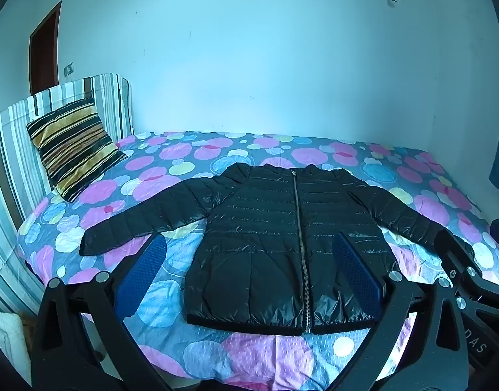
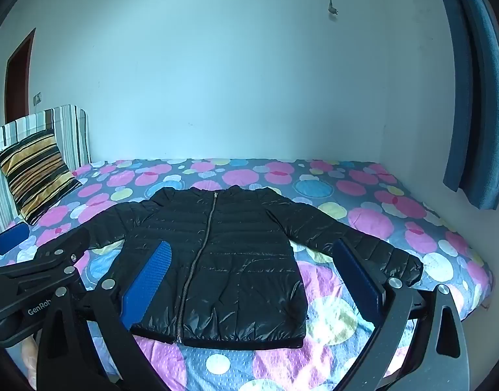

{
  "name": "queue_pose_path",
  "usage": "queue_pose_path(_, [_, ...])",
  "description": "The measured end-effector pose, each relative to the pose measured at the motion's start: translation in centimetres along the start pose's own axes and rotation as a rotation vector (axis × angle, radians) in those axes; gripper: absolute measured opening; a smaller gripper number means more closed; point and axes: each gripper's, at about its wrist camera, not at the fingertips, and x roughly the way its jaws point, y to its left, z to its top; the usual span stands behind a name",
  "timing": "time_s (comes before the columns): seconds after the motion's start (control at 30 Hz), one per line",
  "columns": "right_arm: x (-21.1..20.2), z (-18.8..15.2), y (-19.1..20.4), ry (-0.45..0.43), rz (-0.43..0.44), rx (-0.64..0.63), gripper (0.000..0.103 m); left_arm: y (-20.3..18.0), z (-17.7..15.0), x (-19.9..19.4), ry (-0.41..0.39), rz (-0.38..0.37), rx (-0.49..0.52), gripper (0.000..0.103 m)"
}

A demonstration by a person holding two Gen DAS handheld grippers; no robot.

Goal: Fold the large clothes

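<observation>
We held both grippers, left gripper [image 1: 249, 257] and right gripper [image 2: 249, 260], spread and empty above the zipped black jacket [image 1: 282, 244] lying flat on the bed [image 1: 256, 358].

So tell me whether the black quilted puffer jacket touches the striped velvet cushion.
Apart. The left wrist view shows spotted bedspread between the jacket sleeve and the cushion.

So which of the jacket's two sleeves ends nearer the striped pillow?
The sleeve stretching toward the headboard side, on the left in both views. Its cuff lies just below the striped pillow; the other sleeve runs toward the bed's far side.
</observation>
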Motion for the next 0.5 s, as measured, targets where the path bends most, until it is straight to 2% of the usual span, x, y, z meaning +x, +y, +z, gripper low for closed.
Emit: queue_pose_path(0.5, [-0.12,0.05,0.60,-0.006,0.003,0.001,0.098,0.03,-0.01,0.05,0.003,-0.001,-0.003,0.101])
